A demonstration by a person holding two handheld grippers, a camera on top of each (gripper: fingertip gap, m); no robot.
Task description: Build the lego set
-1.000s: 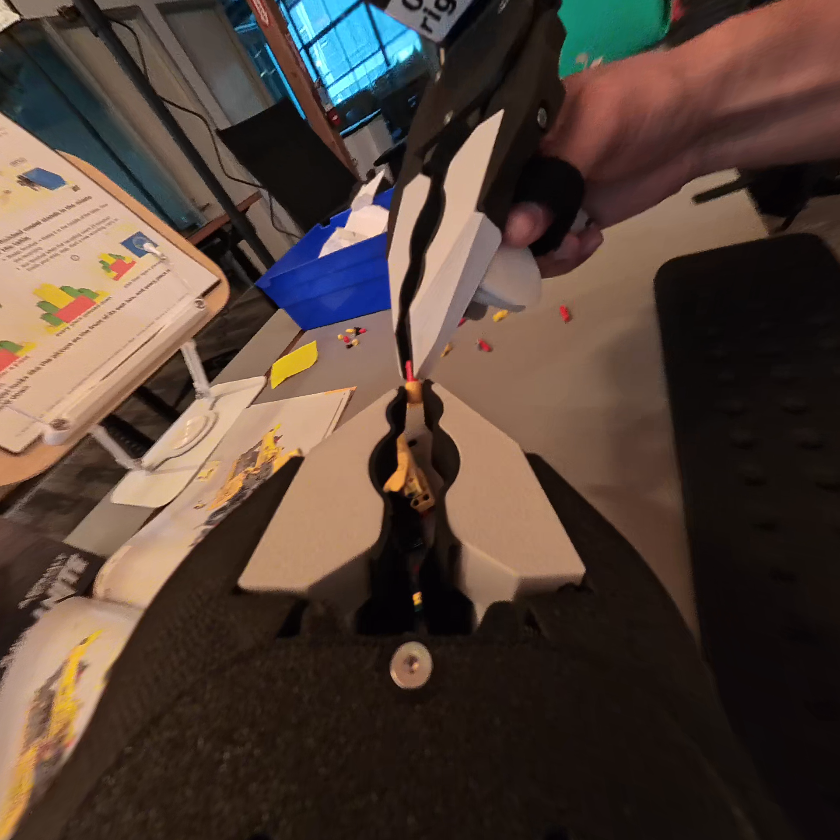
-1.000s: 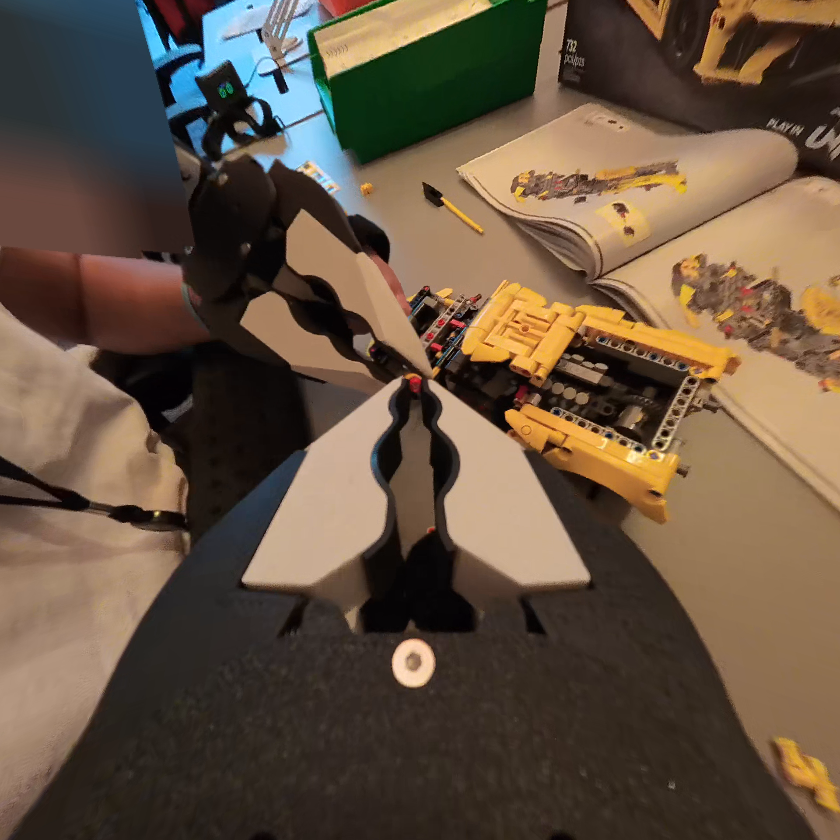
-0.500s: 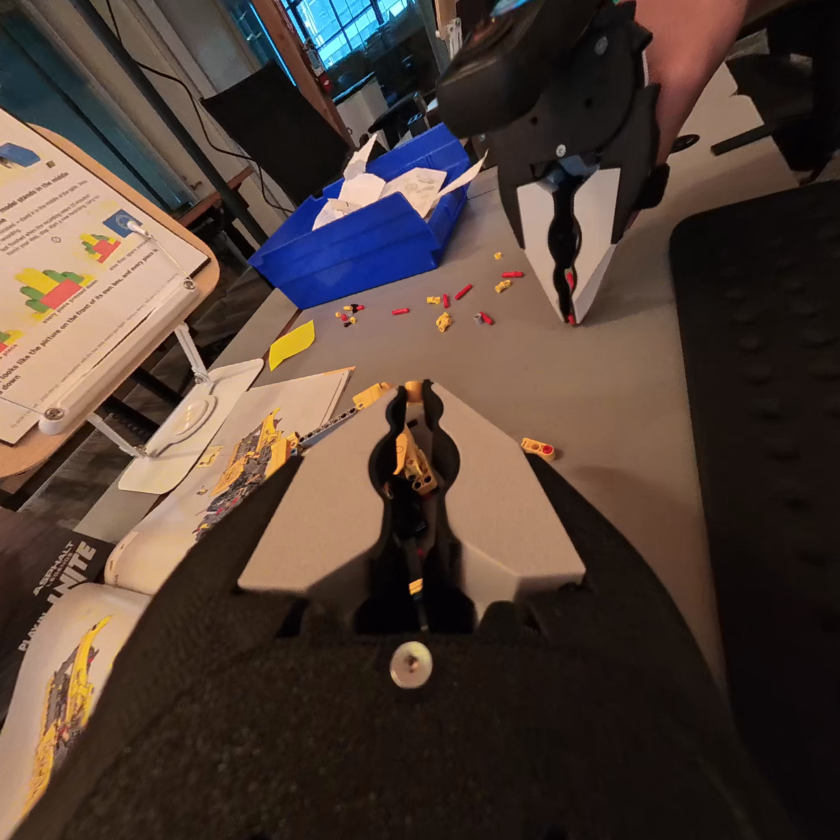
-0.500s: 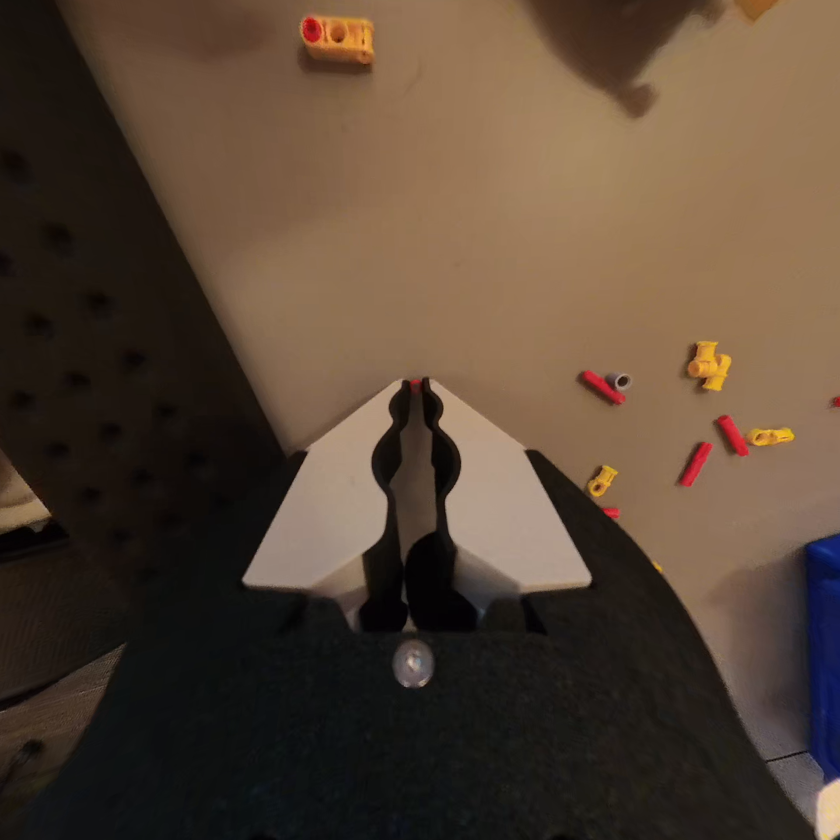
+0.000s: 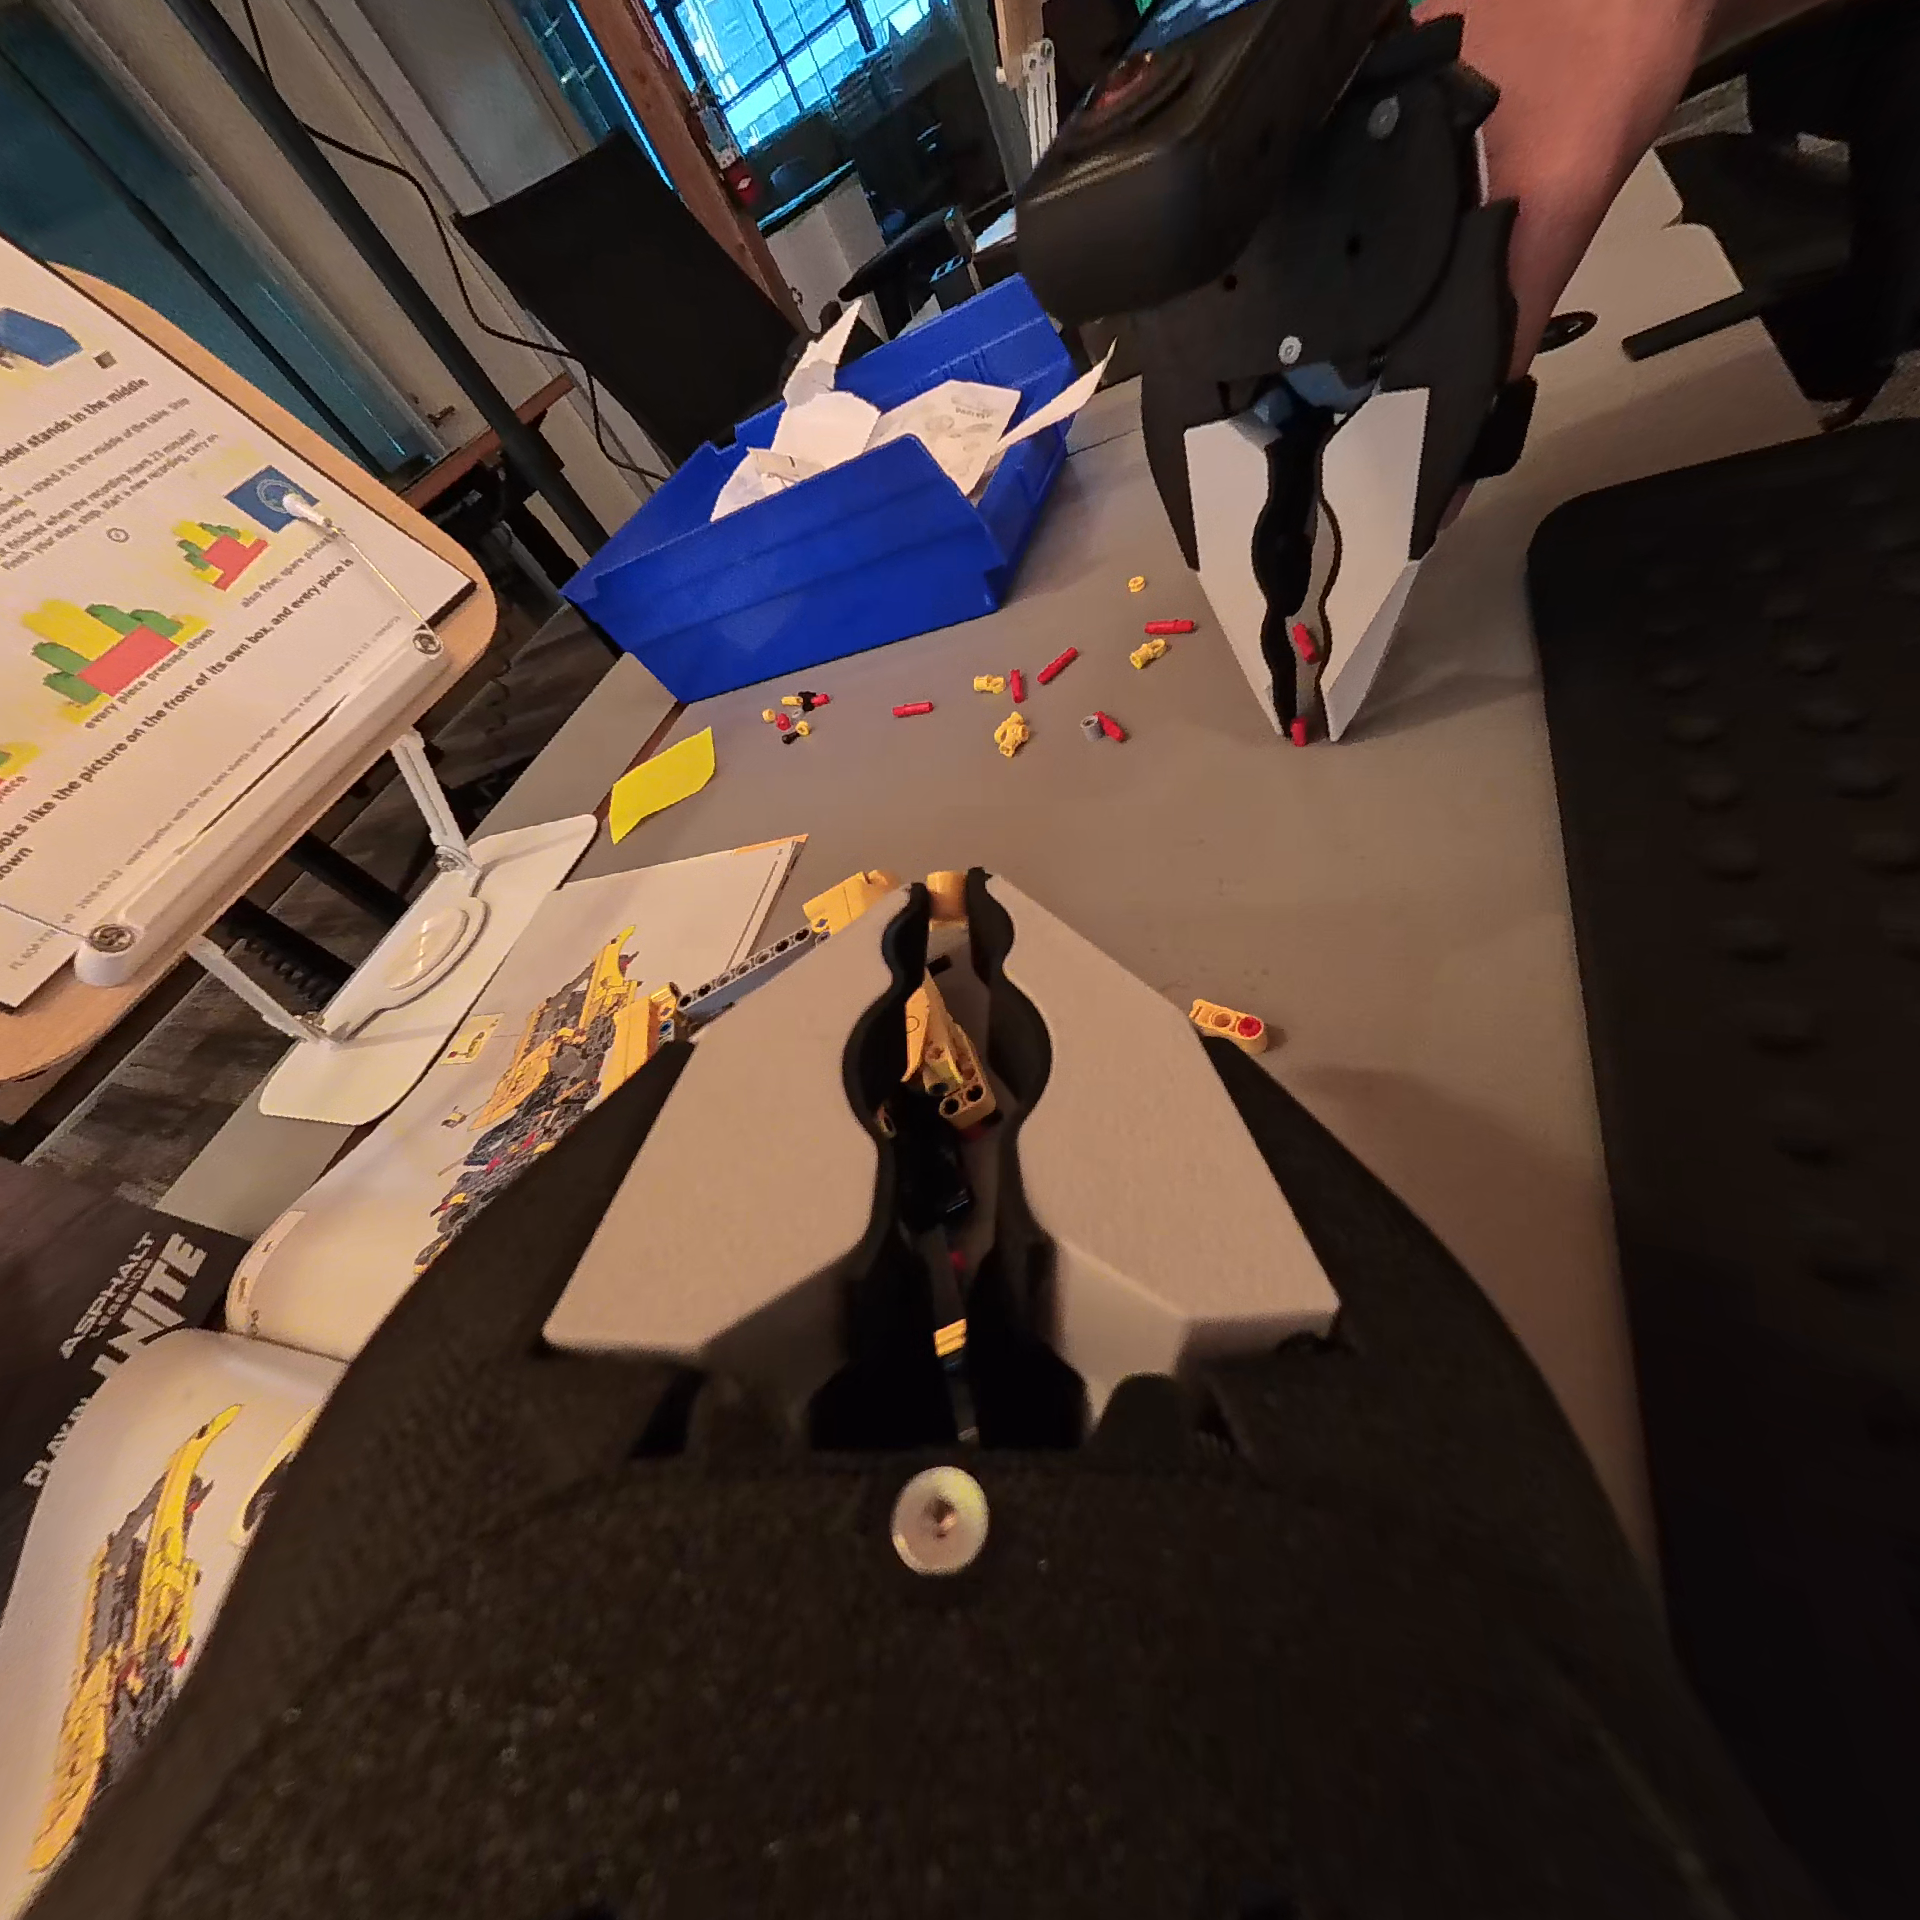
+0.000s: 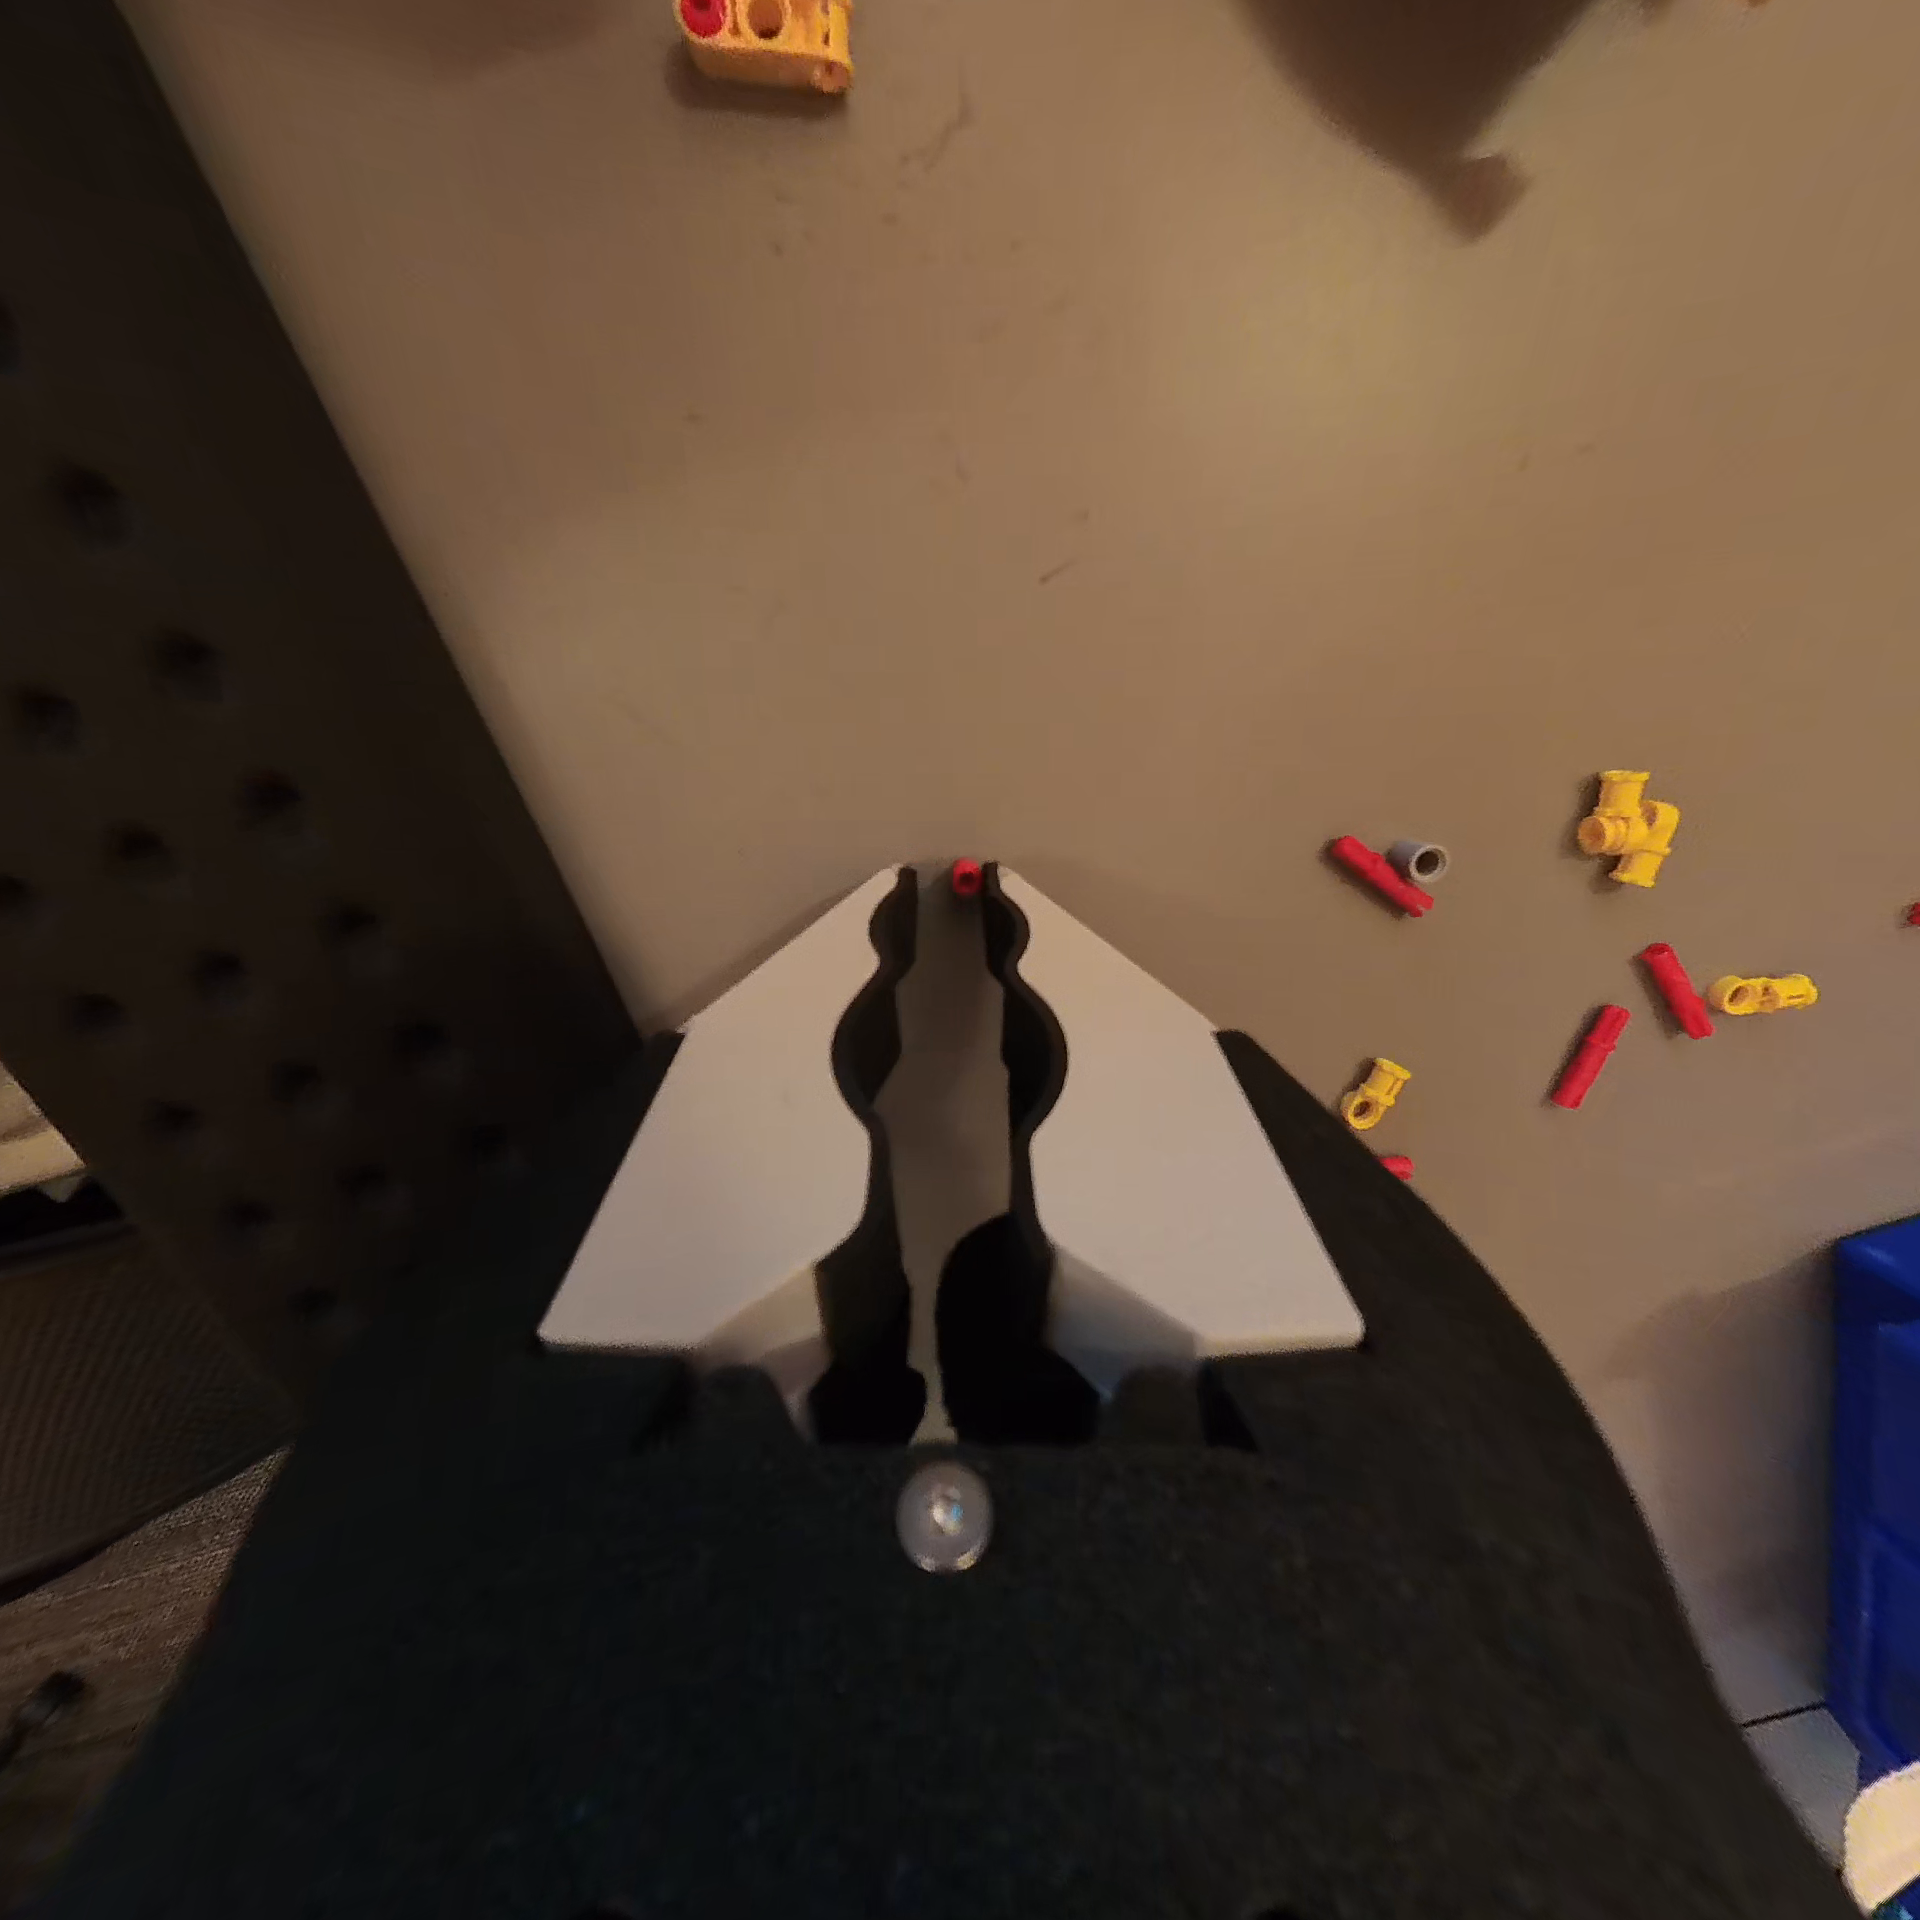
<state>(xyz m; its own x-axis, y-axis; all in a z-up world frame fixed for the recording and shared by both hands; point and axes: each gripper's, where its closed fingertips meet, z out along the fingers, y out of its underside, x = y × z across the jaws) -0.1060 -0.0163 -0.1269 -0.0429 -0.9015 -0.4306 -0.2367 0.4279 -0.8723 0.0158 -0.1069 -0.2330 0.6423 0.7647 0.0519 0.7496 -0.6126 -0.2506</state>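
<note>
My left gripper (image 5: 948, 883) is shut on the yellow lego car model (image 5: 940, 1049), which shows between its jaws and sticks out to the left over the manual. My right gripper (image 5: 1307, 732) points straight down at the grey table (image 5: 1195, 883), tips touching it. In the right wrist view its jaws (image 6: 948, 873) stand slightly apart. A small red pin (image 6: 966, 876) stands at the tips against the right finger, with bare table between it and the left finger. A yellow piece with a red pin in it (image 5: 1226, 1027) lies apart, nearer my left gripper; it also shows in the right wrist view (image 6: 764, 36).
Loose red and yellow small parts (image 5: 1013, 727) (image 6: 1621, 826) lie scattered before a blue bin (image 5: 831, 561) of paper bags. A black mat (image 5: 1745, 935) covers the table's right side. An open manual (image 5: 644, 935), a yellow note (image 5: 665, 779) and an instruction board on a stand (image 5: 156, 623) are at left. Left tips to right tips: about 20 cm.
My right gripper left the model, swung away over the table and came down tips-first beside the loose parts. Its jaws have parted a little around the red pin. My left gripper stays shut on the model.
</note>
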